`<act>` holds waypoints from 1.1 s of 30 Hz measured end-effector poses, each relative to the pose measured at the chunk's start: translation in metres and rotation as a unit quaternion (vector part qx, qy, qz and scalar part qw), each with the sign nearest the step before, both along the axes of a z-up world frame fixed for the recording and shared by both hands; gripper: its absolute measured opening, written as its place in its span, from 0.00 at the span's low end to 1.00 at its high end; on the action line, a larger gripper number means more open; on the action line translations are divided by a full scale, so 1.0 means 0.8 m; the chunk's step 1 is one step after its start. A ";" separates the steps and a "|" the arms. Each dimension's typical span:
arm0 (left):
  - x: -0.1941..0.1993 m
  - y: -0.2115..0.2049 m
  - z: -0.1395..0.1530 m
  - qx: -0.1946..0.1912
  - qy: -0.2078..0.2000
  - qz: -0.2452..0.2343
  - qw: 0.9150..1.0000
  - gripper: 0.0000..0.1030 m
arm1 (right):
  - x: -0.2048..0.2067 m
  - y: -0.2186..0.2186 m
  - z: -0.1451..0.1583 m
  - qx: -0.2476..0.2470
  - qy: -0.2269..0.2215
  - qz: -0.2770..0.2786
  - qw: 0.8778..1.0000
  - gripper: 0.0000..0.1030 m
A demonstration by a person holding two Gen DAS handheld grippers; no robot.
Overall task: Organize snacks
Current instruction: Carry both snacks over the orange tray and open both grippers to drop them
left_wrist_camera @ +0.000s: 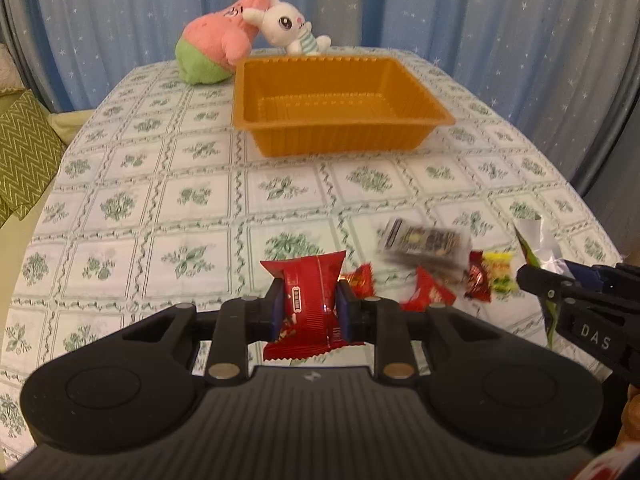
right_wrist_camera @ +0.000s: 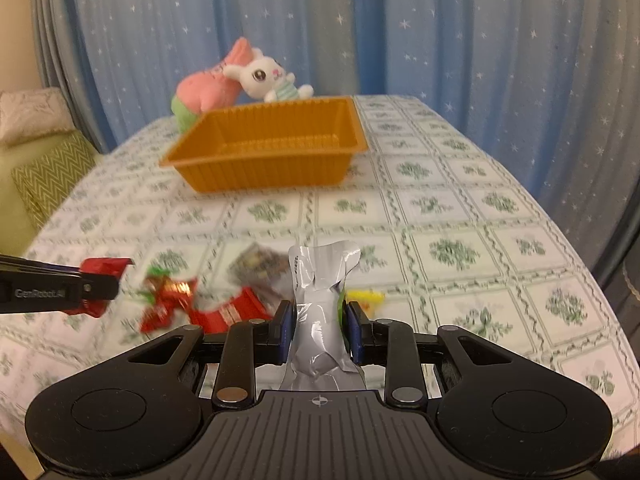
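My left gripper (left_wrist_camera: pixel 308 306) is shut on a red snack packet (left_wrist_camera: pixel 310 300) and holds it above the table's near side; it also shows in the right wrist view (right_wrist_camera: pixel 100 286). My right gripper (right_wrist_camera: pixel 320 328) is shut on a silver snack packet (right_wrist_camera: pixel 320 304), seen from the left wrist view (left_wrist_camera: pixel 540 240) at the right. An empty orange tray (left_wrist_camera: pixel 340 136) stands further back on the table (right_wrist_camera: pixel 260 168). Loose snacks lie between the grippers: a dark packet (left_wrist_camera: pixel 424 246), small red packets (left_wrist_camera: pixel 428 292) and a yellow one (left_wrist_camera: pixel 498 272).
A pink and green plush (left_wrist_camera: pixel 216 44) and a white rabbit plush (left_wrist_camera: pixel 288 26) sit behind the tray. The table has a white and green floral cloth (left_wrist_camera: pixel 160 200). A blue starred curtain hangs behind. A green cushion (left_wrist_camera: pixel 20 152) lies at the left.
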State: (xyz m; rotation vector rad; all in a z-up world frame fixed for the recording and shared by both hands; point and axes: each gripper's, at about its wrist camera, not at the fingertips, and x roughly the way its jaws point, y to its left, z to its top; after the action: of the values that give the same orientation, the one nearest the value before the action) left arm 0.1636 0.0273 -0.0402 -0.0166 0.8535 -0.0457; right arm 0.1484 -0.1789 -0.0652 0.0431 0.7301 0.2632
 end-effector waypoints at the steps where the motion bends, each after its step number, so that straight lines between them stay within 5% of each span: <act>1: 0.003 -0.002 0.005 -0.001 -0.004 -0.001 1.000 0.23 | 0.004 0.000 0.006 0.004 -0.001 0.002 1.000 0.28; 20: 0.140 -0.002 0.065 -0.008 -0.078 0.001 0.997 0.23 | 0.149 0.019 0.076 0.036 -0.048 0.015 0.998 0.28; 33: 0.221 0.020 0.030 -0.011 -0.074 0.001 0.997 0.23 | 0.252 0.047 0.060 0.064 -0.051 -0.003 0.997 0.28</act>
State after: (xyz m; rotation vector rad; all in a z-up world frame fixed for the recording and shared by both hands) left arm 0.3402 0.0435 -0.0162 -0.0343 0.7055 -0.0535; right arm 0.3499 -0.1415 -0.0175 0.1522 0.6116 0.3044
